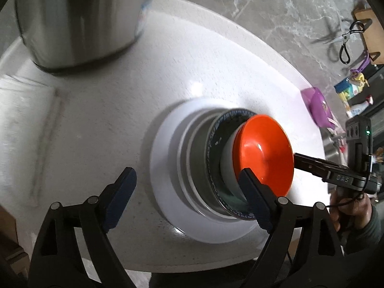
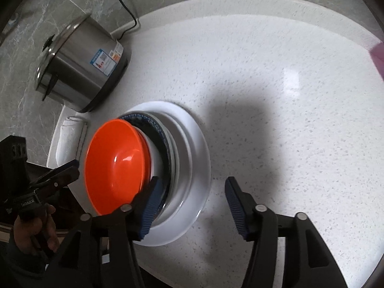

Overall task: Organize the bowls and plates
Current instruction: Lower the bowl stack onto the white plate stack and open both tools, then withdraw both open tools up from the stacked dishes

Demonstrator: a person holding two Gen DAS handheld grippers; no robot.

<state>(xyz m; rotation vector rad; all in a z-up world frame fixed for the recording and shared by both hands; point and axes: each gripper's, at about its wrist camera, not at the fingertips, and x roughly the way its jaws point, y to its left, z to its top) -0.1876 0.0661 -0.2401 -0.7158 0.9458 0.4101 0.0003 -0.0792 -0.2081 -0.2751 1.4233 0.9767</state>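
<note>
An orange bowl (image 1: 265,153) (image 2: 115,165) tops a stack: a white bowl (image 1: 228,165), a dark blue-rimmed plate (image 1: 217,141) (image 2: 157,129) and a large white plate (image 1: 165,168) (image 2: 199,153) on the white counter. My left gripper (image 1: 187,184) is open and empty, its right finger in front of the orange bowl's near rim. It also shows in the right wrist view (image 2: 69,168). My right gripper (image 2: 192,199) is open and empty, its left finger beside the bowl's rim. It also shows in the left wrist view (image 1: 302,160), just right of the bowl.
A steel pot (image 1: 79,19) (image 2: 81,64) with a cord stands at the counter's back. A folded white cloth (image 1: 21,129) (image 2: 69,139) lies near it. A purple item (image 1: 319,105), scissors (image 1: 345,40) and bottles sit at the far right. The counter edge runs along the near side.
</note>
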